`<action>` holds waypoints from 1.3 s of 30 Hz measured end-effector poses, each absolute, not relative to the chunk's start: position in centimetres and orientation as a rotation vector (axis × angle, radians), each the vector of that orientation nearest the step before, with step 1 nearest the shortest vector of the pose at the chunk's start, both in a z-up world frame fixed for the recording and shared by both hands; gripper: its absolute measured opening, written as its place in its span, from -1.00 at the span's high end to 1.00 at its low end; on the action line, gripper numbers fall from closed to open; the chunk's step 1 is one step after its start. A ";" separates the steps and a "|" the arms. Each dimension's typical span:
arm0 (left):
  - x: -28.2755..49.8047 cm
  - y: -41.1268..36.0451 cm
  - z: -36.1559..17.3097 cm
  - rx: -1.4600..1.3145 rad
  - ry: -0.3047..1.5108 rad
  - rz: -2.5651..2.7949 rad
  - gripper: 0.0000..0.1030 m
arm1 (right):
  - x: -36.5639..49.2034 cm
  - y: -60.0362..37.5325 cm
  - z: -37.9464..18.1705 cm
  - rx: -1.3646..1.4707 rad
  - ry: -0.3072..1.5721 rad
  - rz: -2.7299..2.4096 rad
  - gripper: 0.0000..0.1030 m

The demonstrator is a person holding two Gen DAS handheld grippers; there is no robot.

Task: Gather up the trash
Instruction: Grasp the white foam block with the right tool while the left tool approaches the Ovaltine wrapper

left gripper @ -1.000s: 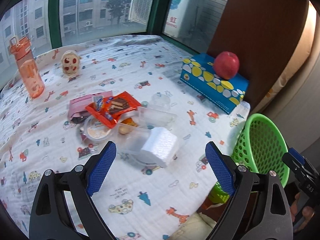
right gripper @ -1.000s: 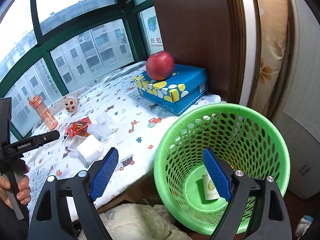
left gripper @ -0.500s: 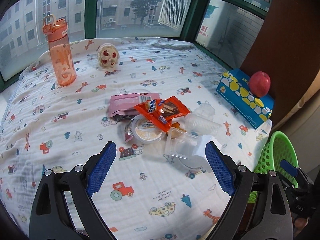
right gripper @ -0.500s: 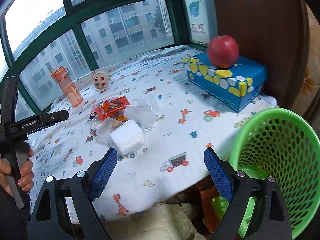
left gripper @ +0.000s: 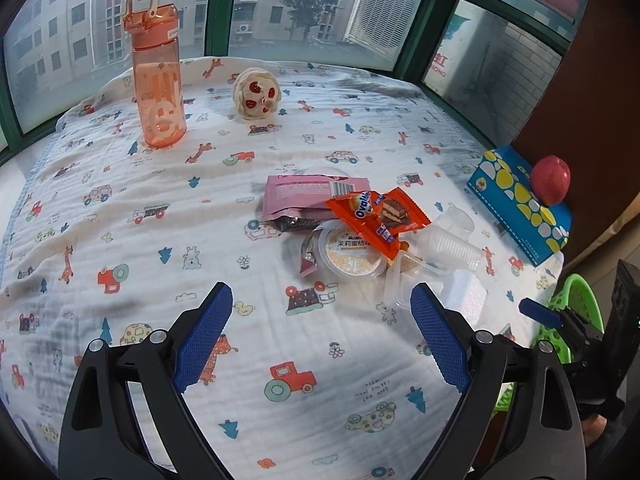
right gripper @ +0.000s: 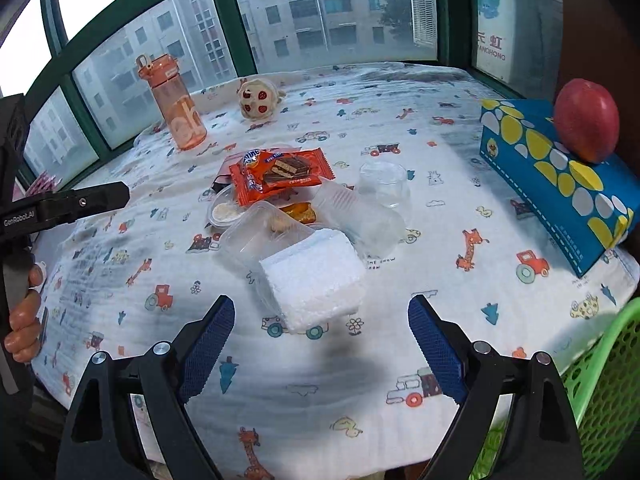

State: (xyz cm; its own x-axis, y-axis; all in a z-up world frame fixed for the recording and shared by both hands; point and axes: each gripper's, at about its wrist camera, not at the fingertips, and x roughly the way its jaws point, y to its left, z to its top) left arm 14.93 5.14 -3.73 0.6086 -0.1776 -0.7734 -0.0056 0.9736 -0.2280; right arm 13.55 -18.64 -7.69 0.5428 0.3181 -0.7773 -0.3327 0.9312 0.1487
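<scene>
- Step in hand, as I judged it: the approach to the next pick. My right claw (right gripper: 320, 344) stood wide open and held nothing, hanging just short of the white foam block (right gripper: 314, 276) at the centre of the right wrist view.
- My left claw (left gripper: 320, 340) was likewise spread wide and empty, low in its own frame over bare cloth, the trash pile (left gripper: 360, 232) lying ahead at centre right.
- The green basket (right gripper: 608, 392), perforated plastic, sat at the lower right edge of the right view, beside the bench (right gripper: 460, 208).
- Next move, in my judgement: bring the pads either side of the foam block and close gently, as foam crushes and crumbles.
- Materials noted: glossy orange wafer wrapper (right gripper: 280, 174), crinkled pink packet (left gripper: 304, 196), thin clear plastic tubs (right gripper: 264, 232), a round lidded cup (left gripper: 352, 256). All looked light and slippery.
- Not trash, I judged: the orange bottle (left gripper: 158, 76), the apple (right gripper: 586, 120) and the blue carton (right gripper: 556, 176).
</scene>
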 end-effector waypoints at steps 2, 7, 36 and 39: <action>15.0 5.5 -4.1 -0.226 0.921 -0.101 -0.73 | 14.5 -18.3 -8.2 -0.025 0.926 0.410 -0.66; 15.3 6.2 -4.6 -0.232 0.931 -0.097 -0.71 | 16.2 -17.2 -9.7 -0.084 0.960 0.442 -0.66; 17.5 4.1 -5.8 -0.206 0.950 -0.145 -0.70 | 12.7 -21.3 -5.6 0.022 0.880 0.388 -0.31; 18.4 3.2 -5.8 -0.195 0.948 -0.165 -0.66 | 11.2 -22.5 -4.7 0.070 0.856 0.361 -0.31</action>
State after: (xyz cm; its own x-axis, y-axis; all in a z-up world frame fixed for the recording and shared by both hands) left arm 18.44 3.17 -5.83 0.5728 -0.2249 -0.7882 0.0547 0.9700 -0.2370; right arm 11.23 -22.49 -4.73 0.5989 0.3387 -0.7257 -0.2829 0.9372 0.2039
